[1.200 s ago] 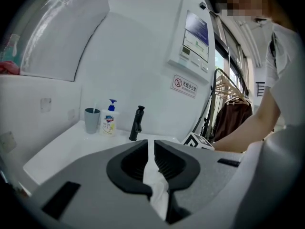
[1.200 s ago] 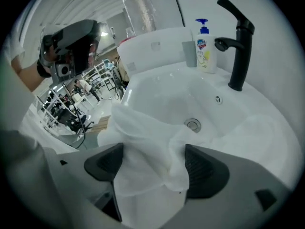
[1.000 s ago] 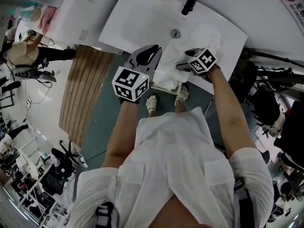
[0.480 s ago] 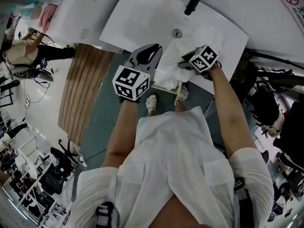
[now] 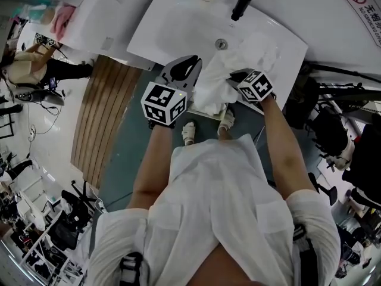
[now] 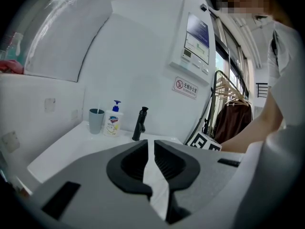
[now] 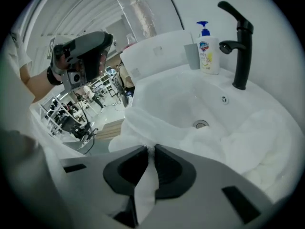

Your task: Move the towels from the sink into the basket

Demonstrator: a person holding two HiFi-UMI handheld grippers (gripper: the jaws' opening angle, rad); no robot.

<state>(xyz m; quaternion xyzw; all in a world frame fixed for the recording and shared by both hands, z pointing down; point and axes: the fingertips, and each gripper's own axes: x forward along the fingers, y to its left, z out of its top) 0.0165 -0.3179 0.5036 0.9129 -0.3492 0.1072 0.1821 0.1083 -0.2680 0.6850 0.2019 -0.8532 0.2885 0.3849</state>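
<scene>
- The heap of crumpled white towels (image 5: 241, 61) lies in the front right corner of the white rectangular sink (image 5: 172, 28). It covers that side of the basin, and one fold hangs over the front edge toward the person.
- The right gripper (image 7: 148, 149) points down into the near edge of the heap. Its jaws have just been closing and now pinch a fold of white towel between the pads.
- The left gripper (image 6: 149, 144) hangs at the sink's front edge, just to the left of the heap and not touching it. Its jaws are pressed together with nothing in them.
- The left half of the basin is bare, and the round metal drain (image 5: 221, 43) sits just beyond the heap.
- A black curved tap (image 5: 241, 2) stands at the back edge, behind the towels and apart from them.
- At the back left stand a white pump bottle of soap with a blue top (image 6: 113, 120) and a grey-blue plastic cup (image 6: 96, 120), side by side and well away from both grippers.
- A red no-smoking sign (image 6: 187, 86) hangs on the wall to the right of the tap.
- Below the front edge, the person's sandalled feet (image 5: 190, 130) stand right under the hanging fold, and a slatted wooden floor panel (image 5: 101, 118) lies to the left.
</scene>
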